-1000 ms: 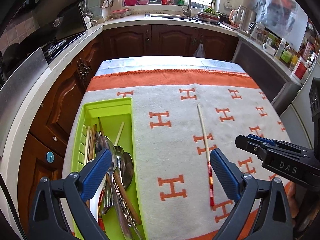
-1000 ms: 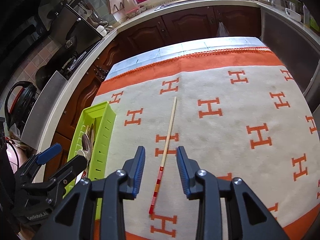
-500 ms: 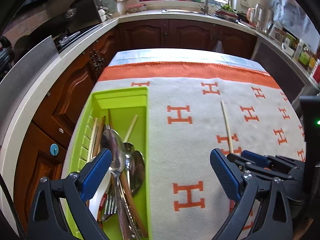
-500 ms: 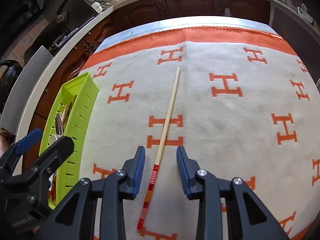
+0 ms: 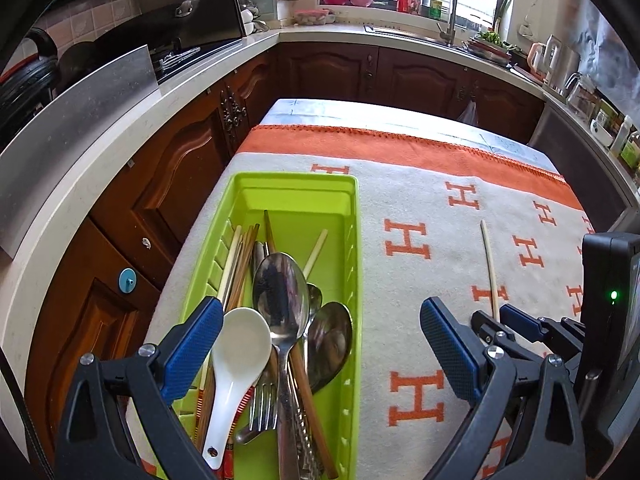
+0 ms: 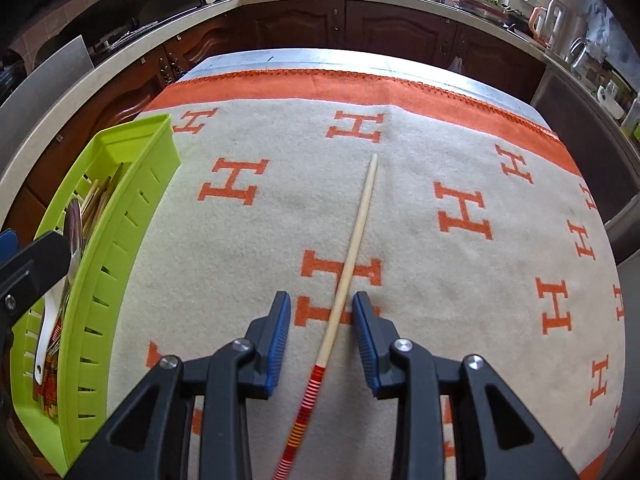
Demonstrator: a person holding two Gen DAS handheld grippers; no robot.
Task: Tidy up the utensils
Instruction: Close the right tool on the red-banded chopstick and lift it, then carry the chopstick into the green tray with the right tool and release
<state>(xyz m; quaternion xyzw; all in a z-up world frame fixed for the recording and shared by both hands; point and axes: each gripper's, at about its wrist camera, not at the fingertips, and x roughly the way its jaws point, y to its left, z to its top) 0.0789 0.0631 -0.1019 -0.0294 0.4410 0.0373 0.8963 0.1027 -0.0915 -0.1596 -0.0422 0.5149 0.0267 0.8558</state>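
wooden chopstick [image 6: 352,256] lies alone on the orange-and-cream blanket [image 6: 500,280], well right of the green tray [image 6: 120,208] that already holds spoons, forks and other chopsticks. it looks light, stiff and thin, probably prone to rolling or pivoting if pinched near one end, so i'd grab the bare wood just above the striped red band. its long axis runs away from the camera, plain tip far, red end near. right gripper [image 6: 320,320] straddles it, jaws have just been closing but pads aren't touching yet. left gripper [image 5: 320,344] hangs spread wide over the tray, holding nothing.
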